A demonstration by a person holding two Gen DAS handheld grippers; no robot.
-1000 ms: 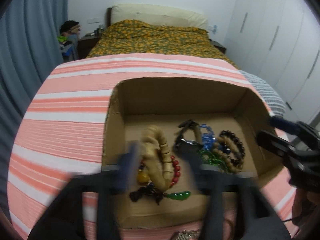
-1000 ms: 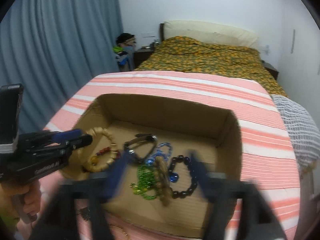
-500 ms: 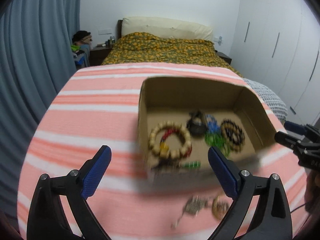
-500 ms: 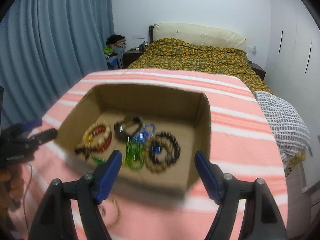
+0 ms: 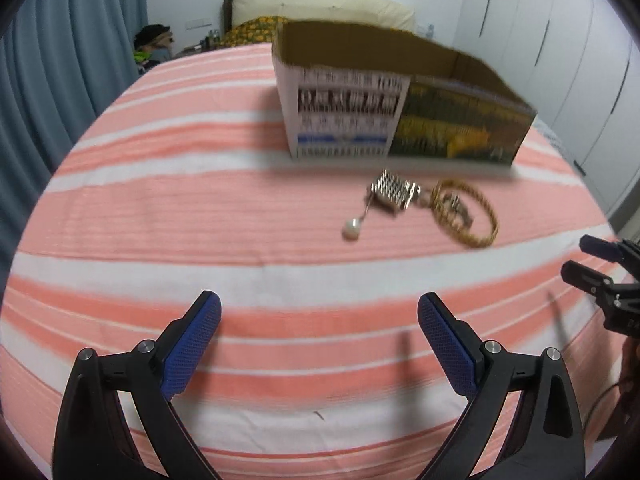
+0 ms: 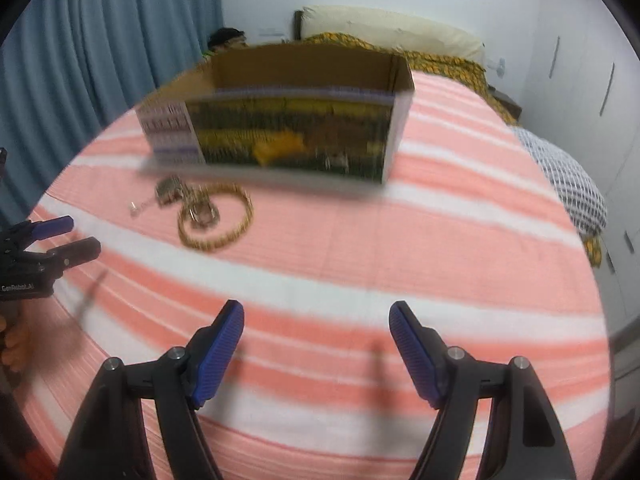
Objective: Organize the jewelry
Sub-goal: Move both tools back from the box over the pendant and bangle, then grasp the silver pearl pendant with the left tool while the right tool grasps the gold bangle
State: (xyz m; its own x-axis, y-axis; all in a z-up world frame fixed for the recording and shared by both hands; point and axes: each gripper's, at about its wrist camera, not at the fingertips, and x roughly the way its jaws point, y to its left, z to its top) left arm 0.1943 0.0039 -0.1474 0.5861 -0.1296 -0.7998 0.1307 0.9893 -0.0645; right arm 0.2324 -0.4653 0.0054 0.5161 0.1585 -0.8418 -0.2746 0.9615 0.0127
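Both tongs low over the striped cloth, well short of the cardboard box. Left gripper spread wide, nothing between its pads; right gripper likewise spread and empty. Loose jewelry just in front of the box: gold bangle, silver mesh piece with a pearl drop, all touching or nearly so. Box interior hidden from this low angle. Judgement: the open jaws suit a pickup of these leftovers, box being their likely home.

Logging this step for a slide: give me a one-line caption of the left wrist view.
Open left gripper facing a printed cardboard box, with a gold rope bracelet and silver pearl-drop piece lying before it.
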